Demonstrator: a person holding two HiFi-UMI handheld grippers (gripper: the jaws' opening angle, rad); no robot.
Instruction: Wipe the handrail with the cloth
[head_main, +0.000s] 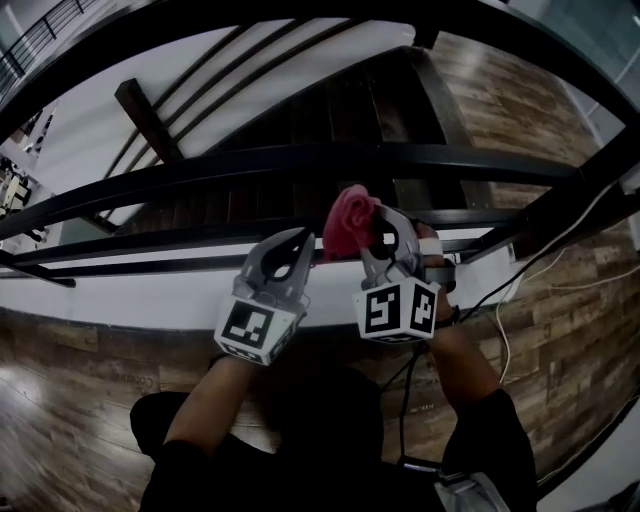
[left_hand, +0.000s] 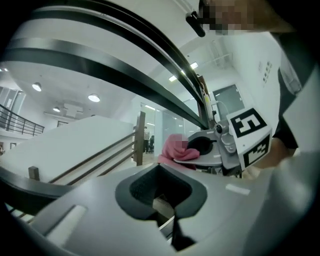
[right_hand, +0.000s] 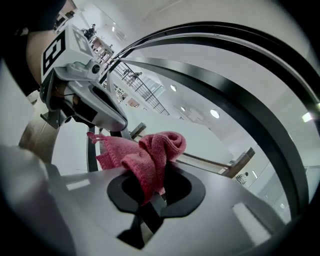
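Right gripper (head_main: 383, 228) clamping pink cloth (head_main: 349, 221), black handrail (head_main: 300, 160), wood-plank floor (head_main: 70, 390), stairs (head_main: 330, 112) beyond

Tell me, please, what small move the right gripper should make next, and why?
Probably ease the right gripper forward and up until the pink cloth presses on the black handrail. Its jaws are shut on the cloth, which seems to sit just short of that rail, so wiping cannot start yet. The left gripper is shut and empty.

Pink cloth (head_main: 350, 222), black handrail (head_main: 300, 160), brown wood-grain floor (head_main: 80, 370).
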